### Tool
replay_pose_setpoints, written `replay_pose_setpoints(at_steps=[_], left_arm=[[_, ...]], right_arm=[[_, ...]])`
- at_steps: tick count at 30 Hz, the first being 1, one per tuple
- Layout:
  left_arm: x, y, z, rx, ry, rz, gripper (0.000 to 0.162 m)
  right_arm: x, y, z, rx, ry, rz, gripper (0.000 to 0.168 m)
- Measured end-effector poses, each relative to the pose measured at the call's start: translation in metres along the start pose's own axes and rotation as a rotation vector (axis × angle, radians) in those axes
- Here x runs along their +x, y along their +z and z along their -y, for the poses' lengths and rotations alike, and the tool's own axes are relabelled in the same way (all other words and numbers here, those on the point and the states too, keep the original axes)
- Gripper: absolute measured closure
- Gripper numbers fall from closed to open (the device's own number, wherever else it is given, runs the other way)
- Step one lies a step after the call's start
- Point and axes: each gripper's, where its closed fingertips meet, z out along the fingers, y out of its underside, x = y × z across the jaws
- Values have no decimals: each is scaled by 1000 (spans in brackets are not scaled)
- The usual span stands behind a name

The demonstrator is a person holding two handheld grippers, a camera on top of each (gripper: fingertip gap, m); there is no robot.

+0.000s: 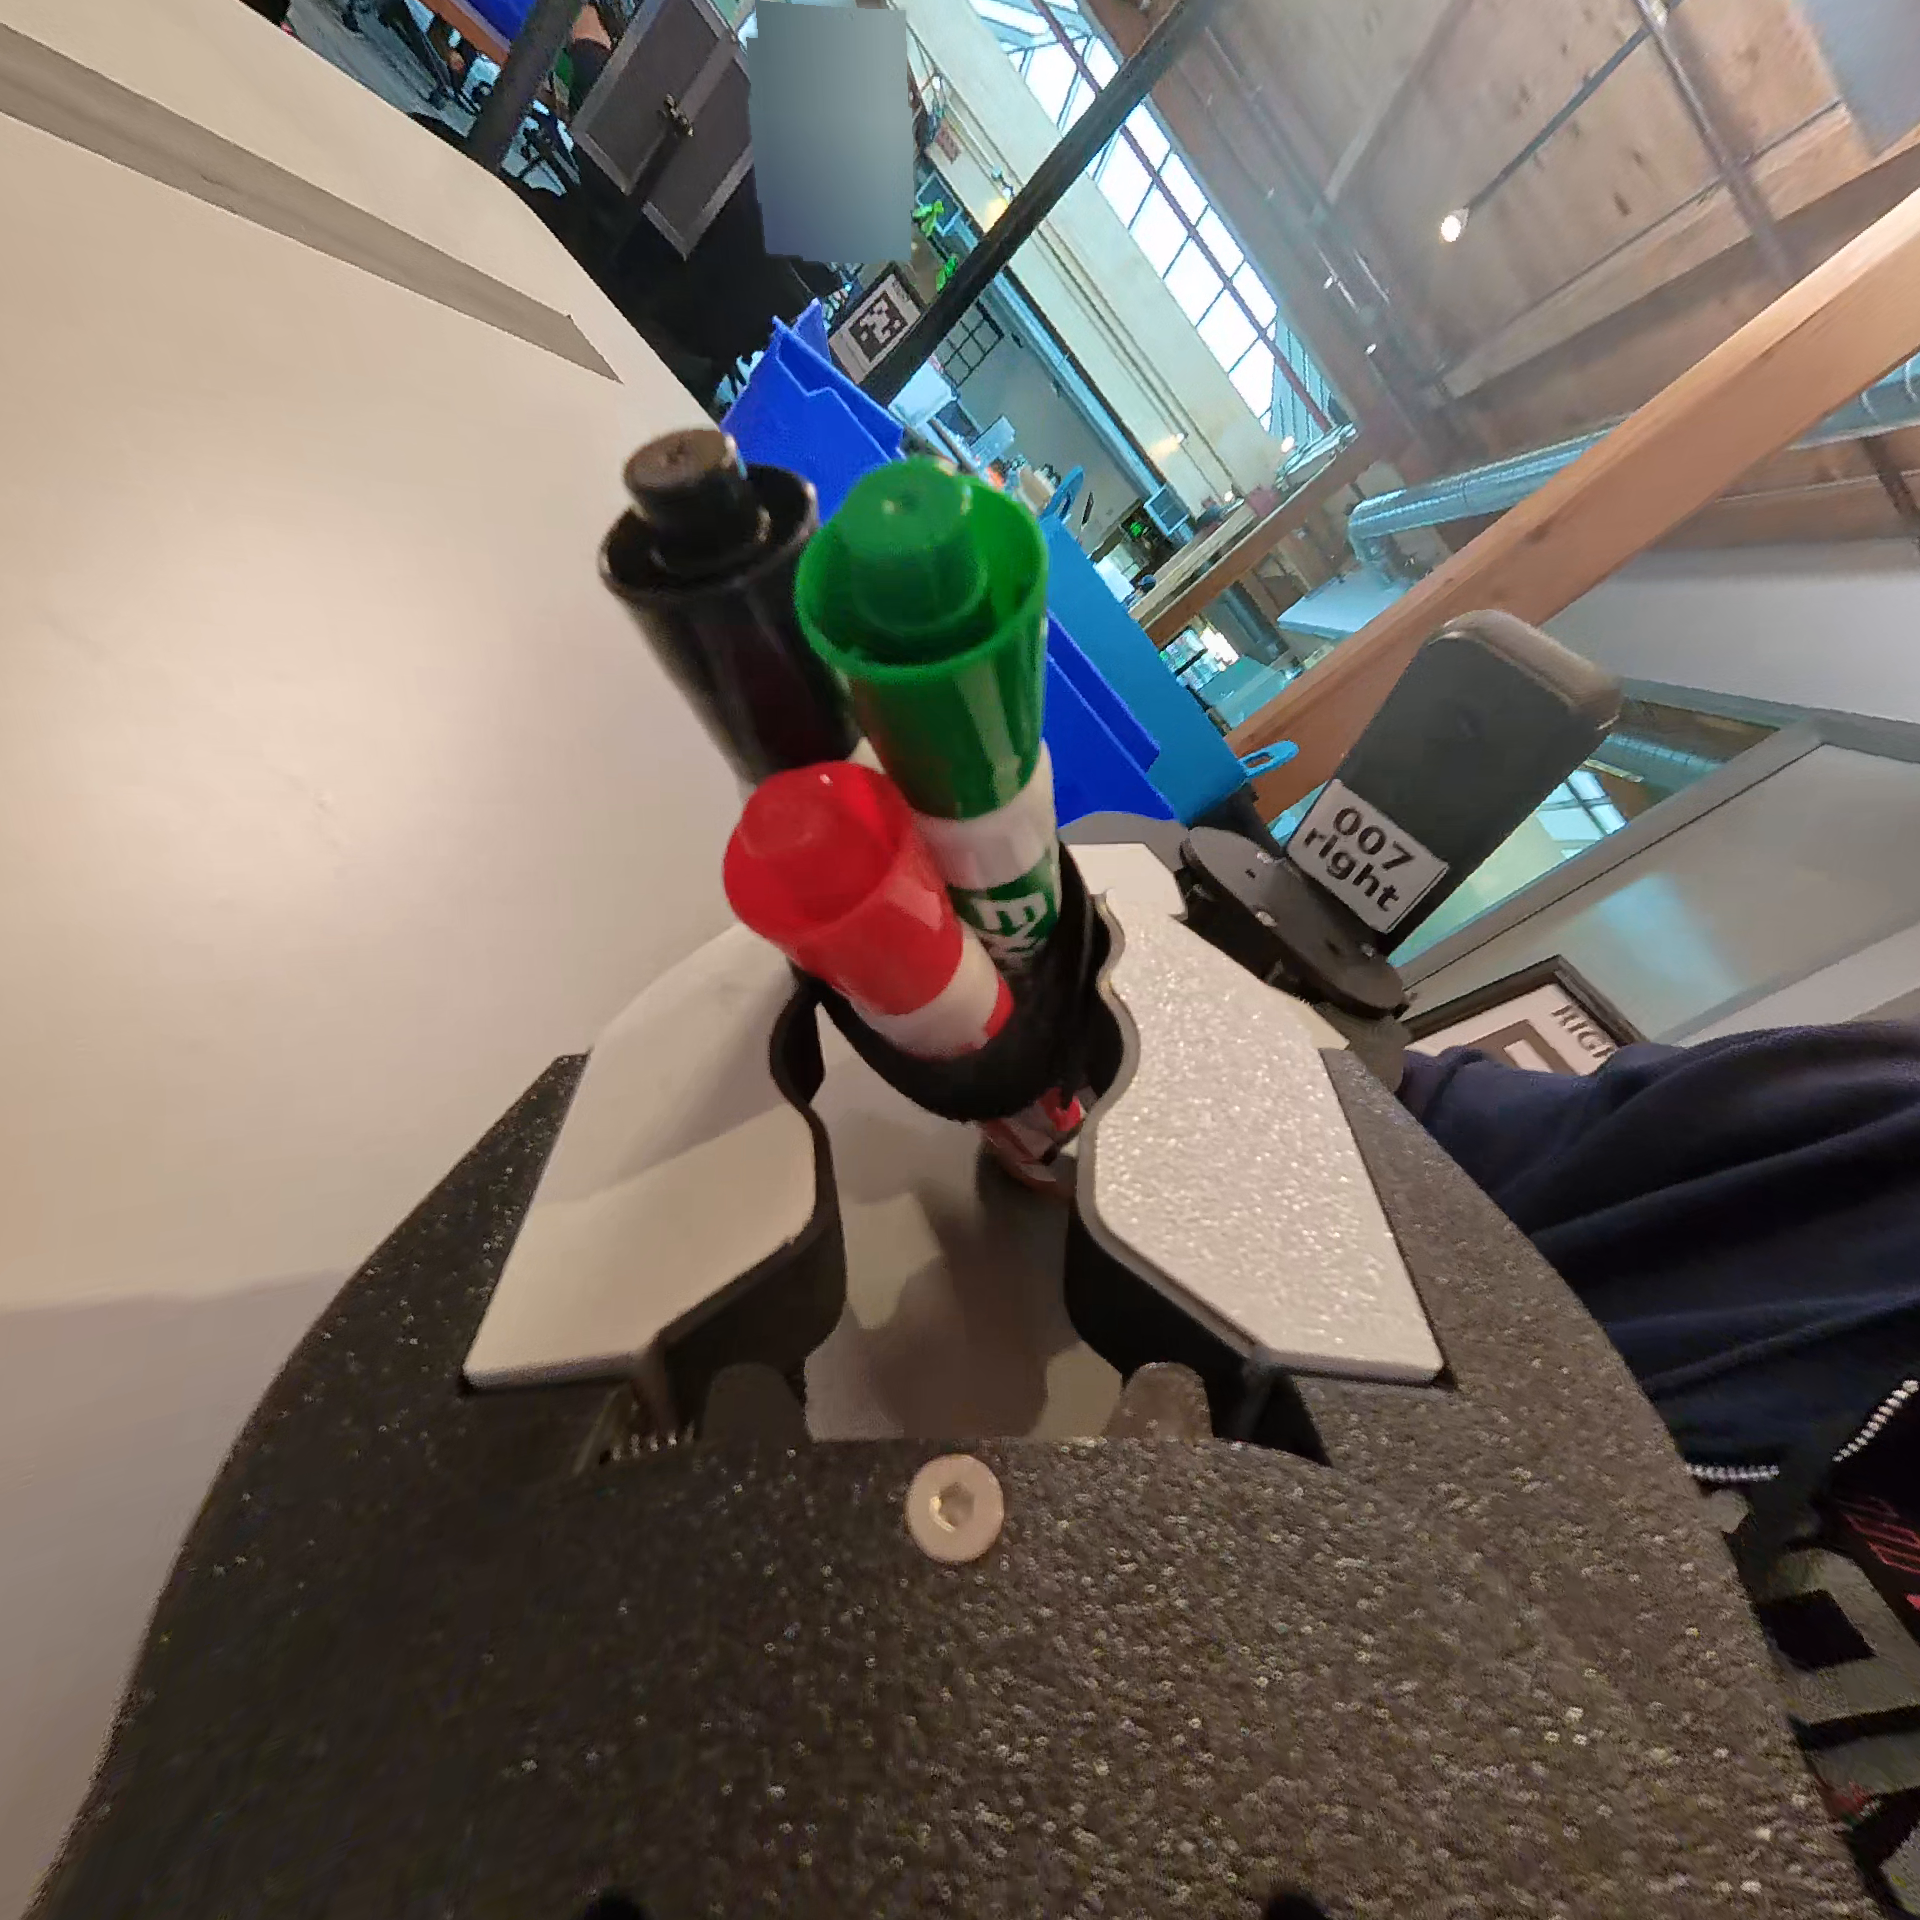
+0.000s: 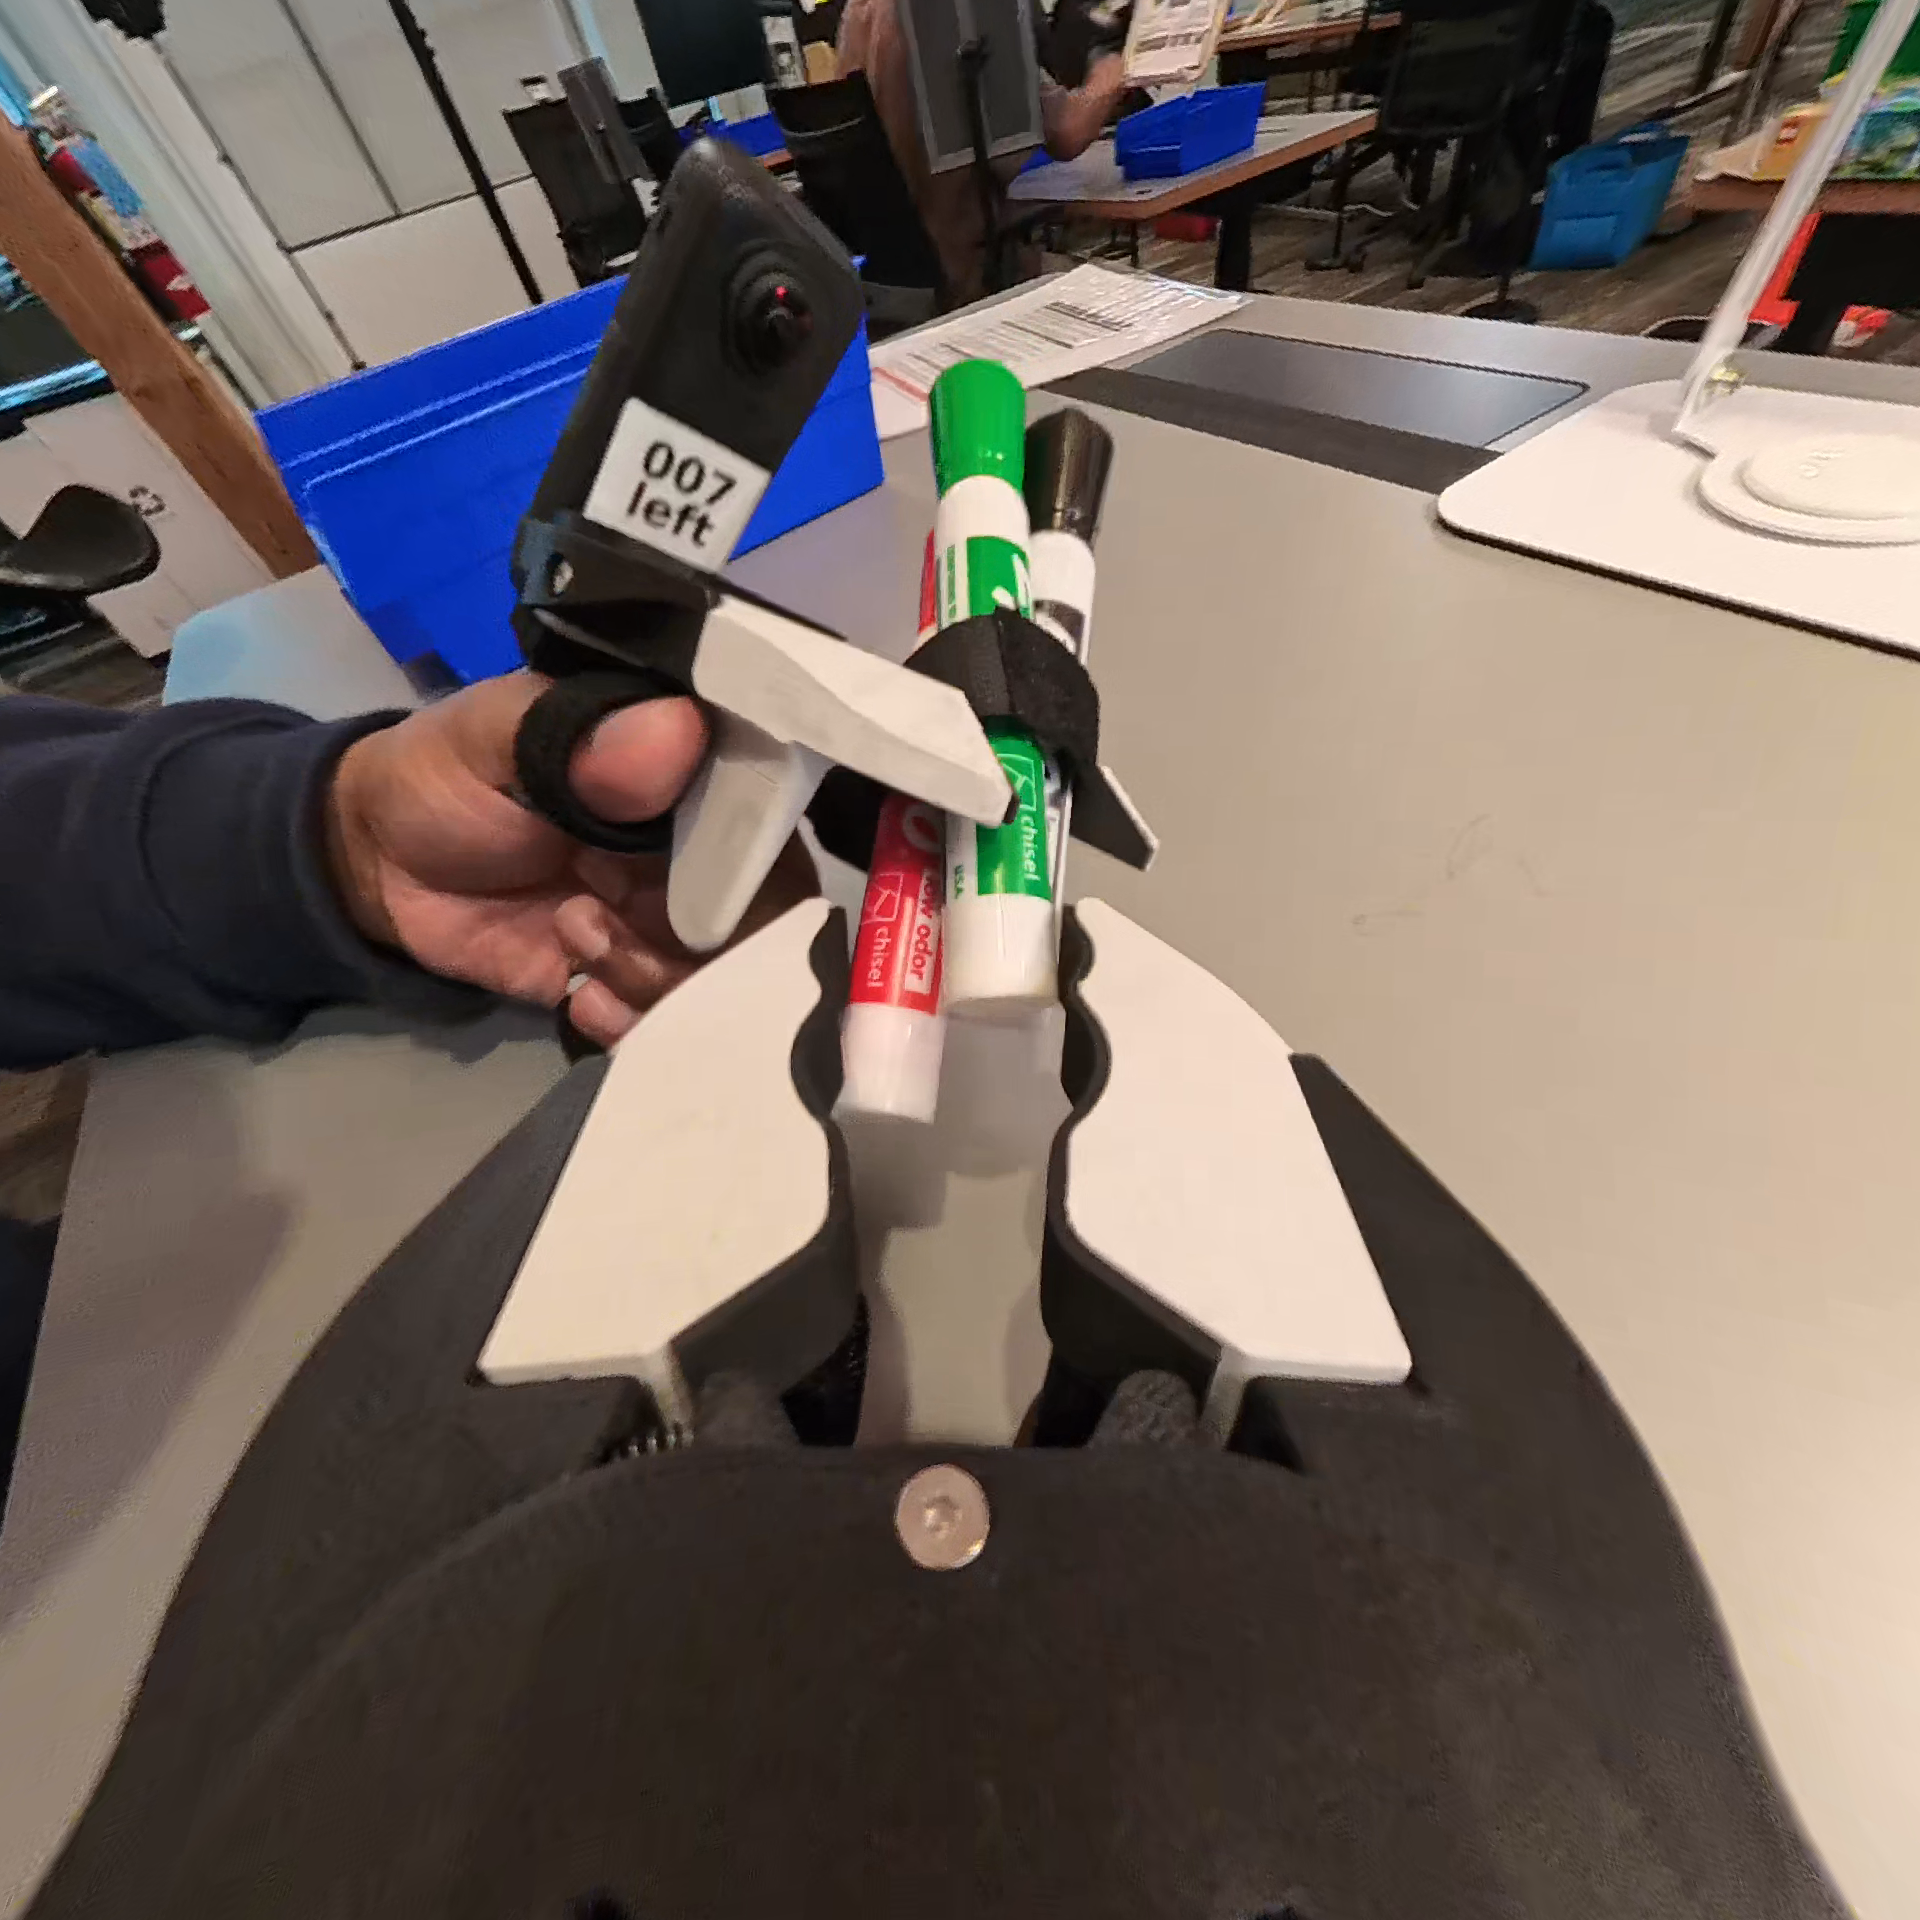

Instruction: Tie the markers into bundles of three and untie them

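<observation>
Left tool (image 2: 1049, 821) pinches a bundle of three markers at the black strap (image 2: 1023, 691) wound around their middles — its white fingers (image 2: 862, 717) close on the bundle just at and below the strap, and the bundle is held up off the grey bench (image 2: 1455, 883). The green marker (image 2: 987, 665), red marker (image 2: 899, 956) and black marker (image 2: 1065, 520) stand roughly upright, caps pointing up and away from the right wrist camera, slightly splayed from one another. From the left wrist view the three caps fan out toward the lens: red (image 1: 831, 894) lowest, green (image 1: 925, 623) right, black (image 1: 717, 603) left.

Right tool (image 2: 951, 997) is spread, its fingers on either side of the lower ends of the red and green barrels; whether they touch the barrels I cannot tell. A hand (image 2: 499, 862) in a dark sleeve grips the left tool's handle. Behind, a blue bin (image 2: 436, 499) sits on the bench — paper sheets (image 2: 1049, 322) lie beyond it.
</observation>
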Motion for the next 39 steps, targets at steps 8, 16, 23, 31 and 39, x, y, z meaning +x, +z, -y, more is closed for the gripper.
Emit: replay_pose_setpoints(at_steps=[8, 16, 23, 31, 39], left_arm=[[-21, -6, -19, -229, 264, 218, 114], [-5, 8, -78, -533, 356, 210, 115], [-5, 7, -75, -521, 362, 201, 116], [-3, 4, -67, -496, 382, 172, 117], [-9, 2, -79, -576, 386, 177, 117]], right_arm=[[10, -16, 21, 55, -16, 32, 127], [1, -4, 10, -66, -63, -14, 131], [4, -11, 18, -24, 34, 21, 142], [9, -19, 30, 46, 139, 80, 150], [31, -43, 57, 195, 304, 115, 151]])
